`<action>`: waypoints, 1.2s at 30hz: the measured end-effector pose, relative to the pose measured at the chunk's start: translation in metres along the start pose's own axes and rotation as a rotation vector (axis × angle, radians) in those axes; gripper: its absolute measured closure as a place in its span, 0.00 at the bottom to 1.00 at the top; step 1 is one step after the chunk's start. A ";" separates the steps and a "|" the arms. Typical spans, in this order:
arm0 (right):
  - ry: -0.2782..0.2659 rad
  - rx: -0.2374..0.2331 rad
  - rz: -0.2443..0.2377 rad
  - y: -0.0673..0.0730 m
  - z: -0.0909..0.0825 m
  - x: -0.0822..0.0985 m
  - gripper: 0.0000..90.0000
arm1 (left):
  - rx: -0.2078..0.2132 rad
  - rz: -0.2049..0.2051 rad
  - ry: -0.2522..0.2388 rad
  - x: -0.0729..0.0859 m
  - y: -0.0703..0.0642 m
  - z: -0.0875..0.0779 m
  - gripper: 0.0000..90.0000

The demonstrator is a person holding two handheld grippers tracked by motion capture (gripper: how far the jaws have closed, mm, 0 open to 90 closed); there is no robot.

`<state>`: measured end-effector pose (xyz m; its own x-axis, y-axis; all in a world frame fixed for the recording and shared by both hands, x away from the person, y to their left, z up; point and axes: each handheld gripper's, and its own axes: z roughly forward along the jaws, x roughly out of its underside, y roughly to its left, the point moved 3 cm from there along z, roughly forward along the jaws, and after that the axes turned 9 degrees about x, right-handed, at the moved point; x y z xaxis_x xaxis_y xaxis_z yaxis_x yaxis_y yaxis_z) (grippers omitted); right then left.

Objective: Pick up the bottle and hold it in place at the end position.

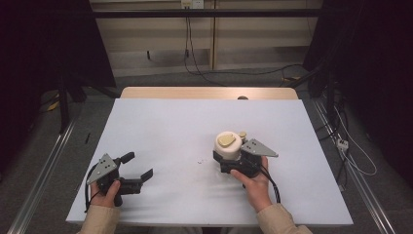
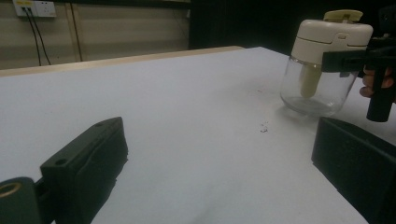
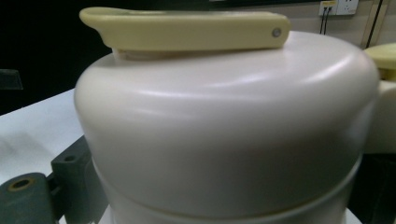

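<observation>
While the left gripper (image 1: 139, 165) lay released near the desk's (image 1: 160, 126) front-left corner, the right gripper (image 1: 225, 163) clasped the glass seasoning jar (image 1: 228, 145) right of centre; a level, steady grip seemed advisable.

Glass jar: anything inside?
The jar, held at its lid by the right gripper, contains a cream stem hanging from the lid; otherwise apparently empty. The lid hides its top.

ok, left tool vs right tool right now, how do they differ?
The left tool is open with nothing between its jaws; the right tool is closed around the clear glass jar with the cream lid. The left sits near the white table's front-left corner, the right further in at centre-right. Both are black and hand-held.
</observation>
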<state>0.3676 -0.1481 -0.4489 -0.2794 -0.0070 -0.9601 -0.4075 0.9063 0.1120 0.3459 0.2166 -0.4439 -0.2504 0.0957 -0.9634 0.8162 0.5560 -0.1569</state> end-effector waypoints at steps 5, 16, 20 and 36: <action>-0.001 0.008 -0.002 -0.002 0.005 -0.002 0.08 | 0.000 -0.003 0.003 0.000 0.000 -0.001 0.03; 0.001 0.004 -0.031 0.003 0.018 -0.006 0.08 | 0.001 -0.006 -0.002 0.001 0.001 -0.001 0.03; -0.002 0.006 -0.043 0.005 0.022 -0.007 0.08 | 0.002 -0.008 -0.003 0.001 0.001 -0.001 0.03; -0.004 0.004 -0.036 0.005 0.033 -0.011 0.08 | 0.005 -0.011 -0.006 0.001 0.001 -0.001 0.03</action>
<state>0.3968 -0.1298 -0.4464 -0.2610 -0.0375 -0.9646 -0.4141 0.9070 0.0767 0.3454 0.2181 -0.4451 -0.2558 0.0846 -0.9630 0.8161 0.5530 -0.1682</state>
